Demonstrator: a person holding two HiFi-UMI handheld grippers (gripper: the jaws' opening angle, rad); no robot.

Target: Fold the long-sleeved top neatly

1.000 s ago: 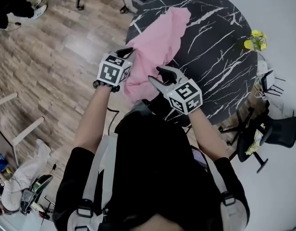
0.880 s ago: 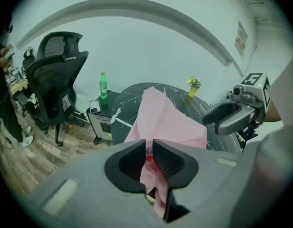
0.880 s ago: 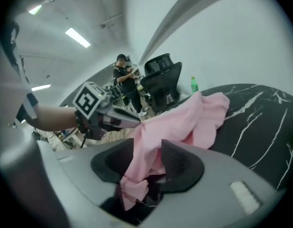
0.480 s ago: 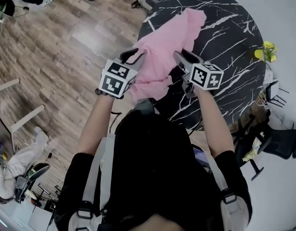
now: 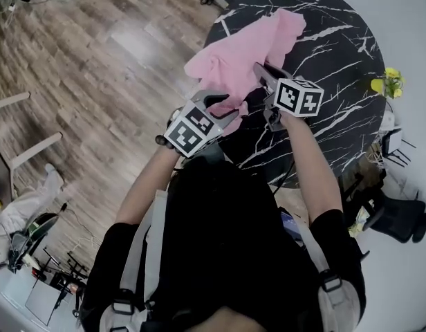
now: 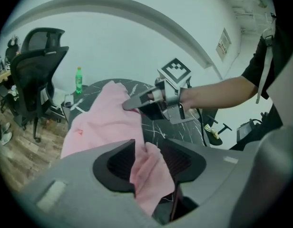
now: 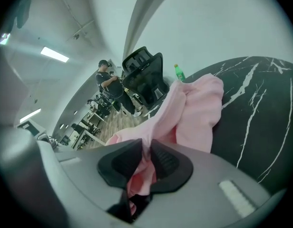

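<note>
The pink long-sleeved top (image 5: 249, 47) lies bunched on the round black marble table (image 5: 330, 40), with one part hanging over its left edge. My right gripper (image 5: 263, 75) is over the top's near part. Its jaws are closing and pinch a fold of pink cloth (image 7: 147, 146). My left gripper (image 5: 223, 108) is at the table's near-left edge. Its jaws are opening, and a loose flap of the top (image 6: 151, 170) lies between the parted pads. In the left gripper view the right gripper (image 6: 130, 104) grips the top's (image 6: 103, 122) edge.
A green bottle (image 6: 79, 79) stands at the table's far side, with a black office chair (image 6: 39, 65) behind it. Yellow flowers (image 5: 387, 81) sit at the right rim. Wooden floor (image 5: 95, 68) lies to the left and dark chairs (image 5: 396, 213) to the right. A person (image 7: 108, 80) sits far off.
My right gripper went forward onto the top and closed on a fold. My left gripper drew back toward the table's near edge and its jaws parted.
</note>
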